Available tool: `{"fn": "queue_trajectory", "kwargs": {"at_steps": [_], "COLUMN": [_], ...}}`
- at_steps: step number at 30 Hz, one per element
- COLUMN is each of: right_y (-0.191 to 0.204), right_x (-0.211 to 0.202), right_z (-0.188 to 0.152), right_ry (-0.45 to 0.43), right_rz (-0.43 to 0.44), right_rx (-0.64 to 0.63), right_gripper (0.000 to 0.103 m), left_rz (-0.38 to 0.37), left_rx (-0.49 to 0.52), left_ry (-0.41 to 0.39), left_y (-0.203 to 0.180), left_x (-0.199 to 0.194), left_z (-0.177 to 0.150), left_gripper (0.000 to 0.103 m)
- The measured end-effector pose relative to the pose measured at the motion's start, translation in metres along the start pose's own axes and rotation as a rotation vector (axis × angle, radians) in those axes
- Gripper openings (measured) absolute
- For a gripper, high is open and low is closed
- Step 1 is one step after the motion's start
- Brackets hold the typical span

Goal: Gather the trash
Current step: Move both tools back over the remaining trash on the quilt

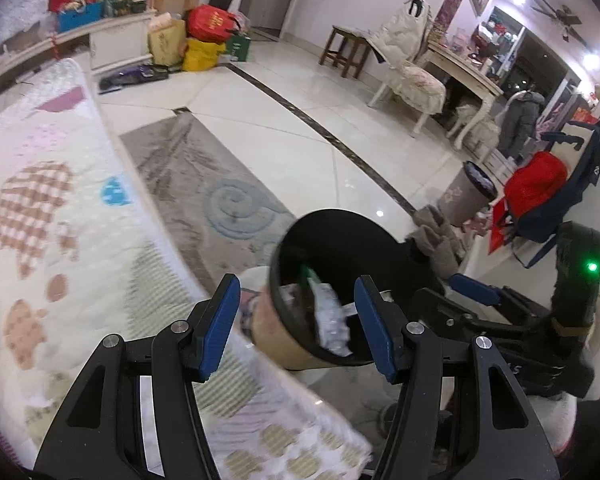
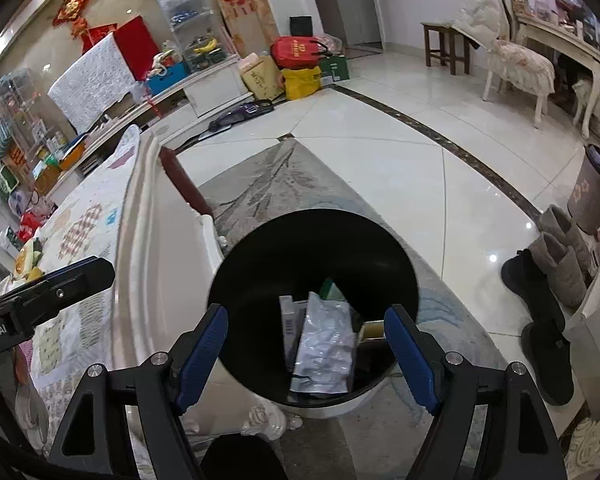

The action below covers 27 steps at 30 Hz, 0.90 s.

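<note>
Both the left tongs and right tongs gape empty over the round black-lined waste bin; a crinkled silver foil pouch lies inside at six o'clock.

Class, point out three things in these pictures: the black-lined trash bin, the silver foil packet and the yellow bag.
trash bin (image 2: 260, 248): right wrist view, inner black wall.
silver foil packet (image 2: 326, 344): right wrist view, crinkled middle.
yellow bag (image 2: 300, 82): right wrist view, front face.
</note>
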State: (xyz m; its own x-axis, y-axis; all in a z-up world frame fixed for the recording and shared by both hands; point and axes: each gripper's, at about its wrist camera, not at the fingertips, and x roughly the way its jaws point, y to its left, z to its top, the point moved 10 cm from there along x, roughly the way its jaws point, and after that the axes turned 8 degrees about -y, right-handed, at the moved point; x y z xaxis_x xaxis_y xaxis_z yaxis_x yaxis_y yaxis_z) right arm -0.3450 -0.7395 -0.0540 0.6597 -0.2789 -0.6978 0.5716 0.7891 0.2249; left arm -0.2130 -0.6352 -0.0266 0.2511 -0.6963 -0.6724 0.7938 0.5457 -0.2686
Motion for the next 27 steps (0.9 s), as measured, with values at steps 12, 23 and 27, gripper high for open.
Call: {"fn": "queue_trajectory", "kwargs": {"at_steps": [12,23,27], "right_y": [0.061,0.141,0.172], "right_x": [-0.001,0.01,0.018], "right_z": [-0.002,-0.013,-0.021], "right_ry": [0.006,0.035,0.058], "right_rz": [0.064,0.166,0.206], "right_rx": [-0.075,-0.161,-0.192], "right_gripper": [0.078,0.078,0.078], "left_rz": [0.139,0.245,0.295], "left_rx": [-0.033,-0.125,-0.168], "left_ry": [-0.051,-0.073,-0.089], "left_y": [0.061,0.129,0.161], "left_x": [-0.041,-0.09,-0.113], "left_z": [-0.012,-0.028,-0.037], "left_gripper": [0.058,0.058,0.058]}}
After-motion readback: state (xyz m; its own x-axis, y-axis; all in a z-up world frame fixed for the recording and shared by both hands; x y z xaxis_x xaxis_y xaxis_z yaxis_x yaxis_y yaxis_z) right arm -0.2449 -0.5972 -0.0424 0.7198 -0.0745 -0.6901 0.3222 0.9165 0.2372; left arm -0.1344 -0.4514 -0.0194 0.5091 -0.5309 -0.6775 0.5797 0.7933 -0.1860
